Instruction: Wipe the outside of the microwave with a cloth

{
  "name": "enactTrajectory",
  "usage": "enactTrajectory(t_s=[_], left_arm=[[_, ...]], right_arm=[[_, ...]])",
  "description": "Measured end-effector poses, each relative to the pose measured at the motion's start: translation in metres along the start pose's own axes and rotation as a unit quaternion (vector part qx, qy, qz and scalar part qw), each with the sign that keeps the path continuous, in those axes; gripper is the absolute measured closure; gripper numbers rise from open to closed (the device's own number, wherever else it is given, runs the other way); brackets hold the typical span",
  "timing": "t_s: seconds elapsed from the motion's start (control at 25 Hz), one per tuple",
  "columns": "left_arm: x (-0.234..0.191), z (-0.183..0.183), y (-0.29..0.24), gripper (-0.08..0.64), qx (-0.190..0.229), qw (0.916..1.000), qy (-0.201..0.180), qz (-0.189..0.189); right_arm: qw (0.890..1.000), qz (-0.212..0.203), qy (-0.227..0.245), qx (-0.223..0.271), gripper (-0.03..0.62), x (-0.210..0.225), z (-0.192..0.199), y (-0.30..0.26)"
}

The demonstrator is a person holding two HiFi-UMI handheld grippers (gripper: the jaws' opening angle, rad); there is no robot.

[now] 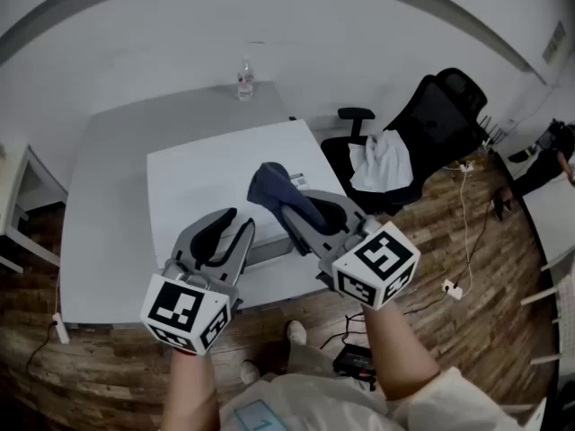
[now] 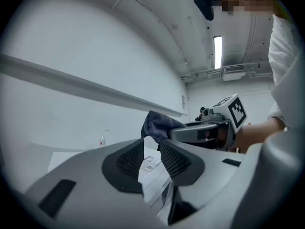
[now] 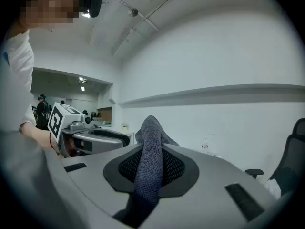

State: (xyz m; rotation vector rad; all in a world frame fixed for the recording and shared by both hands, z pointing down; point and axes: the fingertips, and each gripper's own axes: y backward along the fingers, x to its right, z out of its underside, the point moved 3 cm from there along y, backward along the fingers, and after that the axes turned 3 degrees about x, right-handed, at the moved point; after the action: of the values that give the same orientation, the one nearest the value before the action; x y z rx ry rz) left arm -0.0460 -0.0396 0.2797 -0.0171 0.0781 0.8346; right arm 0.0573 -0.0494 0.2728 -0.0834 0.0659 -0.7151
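The white microwave (image 1: 207,173) stands on a grey table (image 1: 108,205), seen from above; its top also shows between the left jaws (image 2: 151,165). My right gripper (image 1: 292,206) (image 3: 151,163) is shut on a dark blue cloth (image 1: 268,185) (image 3: 148,156), held over the microwave's front right part. The cloth (image 2: 157,125) bunches up past the jaw tips. My left gripper (image 1: 235,224) (image 2: 151,156) hovers beside it at the microwave's front edge, narrowly open with nothing between its pads.
A water bottle (image 1: 244,79) stands at the table's far edge. To the right, a black office chair (image 1: 431,124) holds a white garment (image 1: 382,162). Cables and a plug (image 1: 449,287) lie on the wooden floor. A white shelf (image 1: 18,196) is at left.
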Motion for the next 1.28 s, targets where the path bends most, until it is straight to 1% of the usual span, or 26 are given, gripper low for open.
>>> enactTrajectory(t_s=[0.16,0.52,0.8,0.96,1.12,1.28], left_arm=[[0.0,-0.003,0.0,0.451,0.009,1.0,-0.001,0.001],[0.005,-0.004,-0.003,0.453,0.011,0.9999,0.001,0.005],[0.001,-0.003,0.001,0.456,0.011,0.9999,0.006,-0.006],[0.004,0.003,-0.001,0.456,0.01,0.9998,0.013,-0.015],[0.004,-0.004,-0.026,0.456,0.007,0.9995,0.006,-0.03],[0.003,-0.011,-0.049,0.456,0.008,0.9988,0.001,-0.048]], right_arm=[[1.0,-0.002,0.003,0.003,0.52,-0.001,-0.003,0.001],[1.0,-0.006,0.003,0.003,0.52,0.0,-0.005,0.003],[1.0,-0.006,-0.026,0.011,0.519,0.008,-0.005,0.004],[0.999,0.002,-0.037,-0.002,0.518,0.025,-0.001,0.01],[0.999,0.013,-0.048,-0.013,0.519,0.056,0.001,0.007],[0.997,0.05,-0.049,-0.034,0.519,0.099,0.004,-0.004]])
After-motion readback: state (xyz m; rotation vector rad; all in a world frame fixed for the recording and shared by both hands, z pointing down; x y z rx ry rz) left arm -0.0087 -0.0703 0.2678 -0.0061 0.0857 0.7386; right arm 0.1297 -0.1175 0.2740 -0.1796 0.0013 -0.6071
